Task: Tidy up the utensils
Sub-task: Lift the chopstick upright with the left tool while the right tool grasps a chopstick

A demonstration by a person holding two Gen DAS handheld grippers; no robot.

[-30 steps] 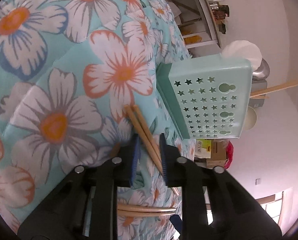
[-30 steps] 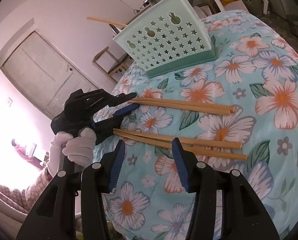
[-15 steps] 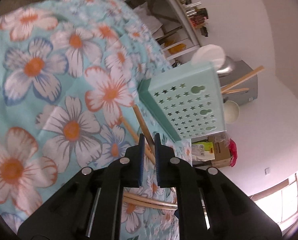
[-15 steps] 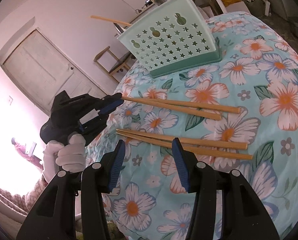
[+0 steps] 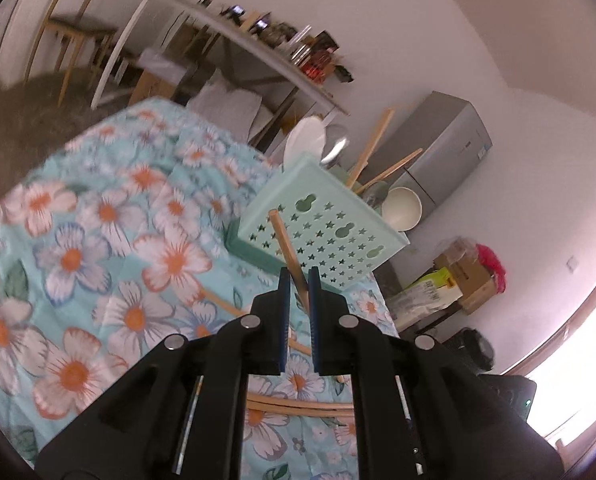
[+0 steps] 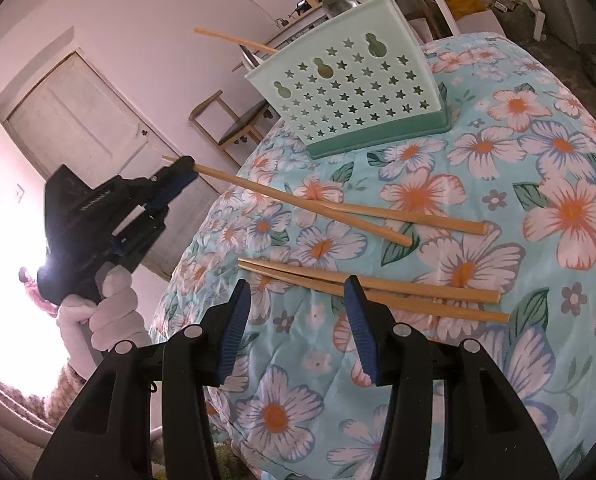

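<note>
Floral tablecloth (image 6: 498, 184); blurred shelf (image 5: 254, 52) behind.

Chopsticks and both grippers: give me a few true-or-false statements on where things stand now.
1. The left gripper is shut on a chopstick. True.
2. The right gripper holds a chopstick. False: it is open, holding nothing.
3. Three chopsticks lie loose on the tablecloth. True.
4. The green basket is lying on its side. False: it stands upright.
5. The basket is empty. False: chopsticks and a spoon stick out of it.
</note>
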